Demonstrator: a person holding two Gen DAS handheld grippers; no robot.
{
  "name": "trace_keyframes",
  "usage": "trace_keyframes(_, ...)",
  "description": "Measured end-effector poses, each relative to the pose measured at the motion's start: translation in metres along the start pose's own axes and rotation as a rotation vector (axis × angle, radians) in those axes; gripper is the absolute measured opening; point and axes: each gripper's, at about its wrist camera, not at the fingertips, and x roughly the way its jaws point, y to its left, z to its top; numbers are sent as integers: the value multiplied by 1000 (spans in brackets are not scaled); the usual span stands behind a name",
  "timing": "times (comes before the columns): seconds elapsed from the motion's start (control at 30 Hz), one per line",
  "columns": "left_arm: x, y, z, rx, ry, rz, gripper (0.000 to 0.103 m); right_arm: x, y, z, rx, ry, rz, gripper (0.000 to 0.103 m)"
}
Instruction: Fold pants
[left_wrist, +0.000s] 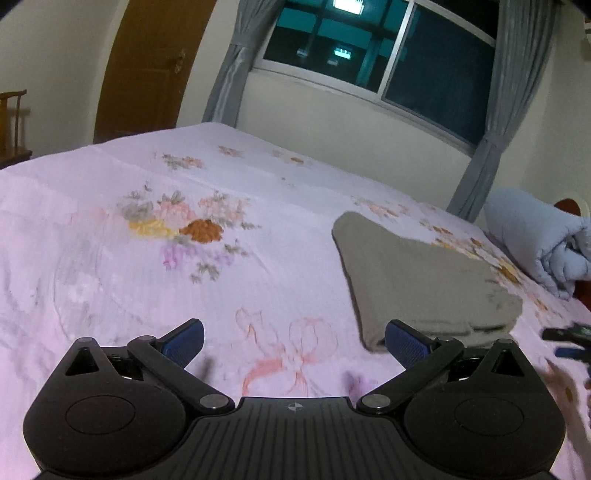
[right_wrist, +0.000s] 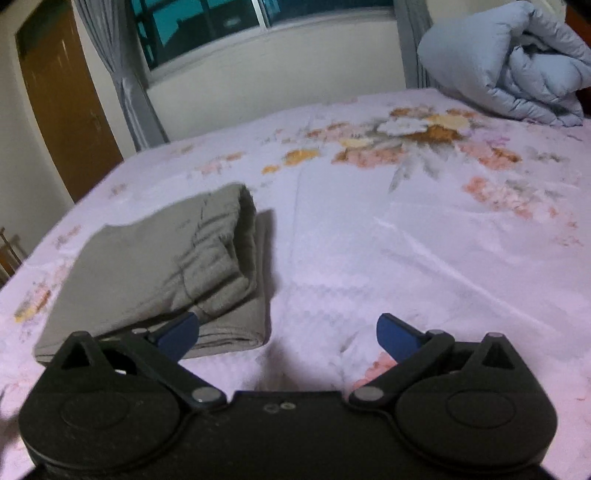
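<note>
The grey pants (left_wrist: 417, 284) lie folded in a compact stack on the pink floral bedspread (left_wrist: 184, 258). In the left wrist view they sit to the right of my left gripper (left_wrist: 293, 341), which is open and empty above the sheet, its right fingertip near the stack's near corner. In the right wrist view the pants (right_wrist: 162, 269) lie to the left, and my right gripper (right_wrist: 288, 334) is open and empty, its left finger over the stack's near edge. The right gripper also shows blurred at the right edge of the left wrist view (left_wrist: 569, 339).
A rolled light-blue duvet (right_wrist: 506, 62) lies at the bed's far right corner. Beyond the bed are a wall, a window with grey curtains (left_wrist: 491, 147), a brown door (left_wrist: 147, 62) and a wooden chair (left_wrist: 11, 122) at the left.
</note>
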Motion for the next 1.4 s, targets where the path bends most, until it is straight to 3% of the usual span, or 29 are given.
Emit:
trace_keyframes(0.13, 1, 6, -6, 2, 17, 21, 103, 26, 13, 1, -45, 7, -39, 97)
trace_keyframes(0.27, 12, 9, -6, 29, 31, 71, 103, 64, 25, -19, -223, 145, -137, 97)
trace_keyframes(0.33, 15, 11, -5, 35, 41, 93, 103, 56, 27, -22, -233, 126, -140, 97)
trace_keyframes(0.4, 15, 13, -6, 37, 45, 109, 103, 31, 22, -22, -175, 60, -67, 97)
trace_keyframes(0.57, 17, 8, -5, 50, 48, 123, 103, -2, 25, -16, -227, -56, -149, 97)
trace_keyframes(0.7, 14, -1, -2, 73, 35, 138, 103, 26, 20, -3, -179, -11, -195, 97)
trace_keyframes(0.8, 13, -4, 1, 97, 40, 155, 103, 68, 18, -15, -233, 161, -237, 97)
trace_keyframes(0.83, 11, -3, 3, 96, 44, 151, 103, 63, 20, -16, -237, 140, -242, 97)
trace_keyframes(0.93, 5, -5, 7, 121, 35, 144, 103, 27, 21, -18, -149, 44, -165, 97)
trace_keyframes(1.2, -47, -17, 11, 130, 15, 115, 103, -116, 37, -43, -128, -131, -22, 97)
trace_keyframes(1.4, -131, -41, -33, 155, -8, 17, 103, -231, 40, -118, -165, -251, -23, 97)
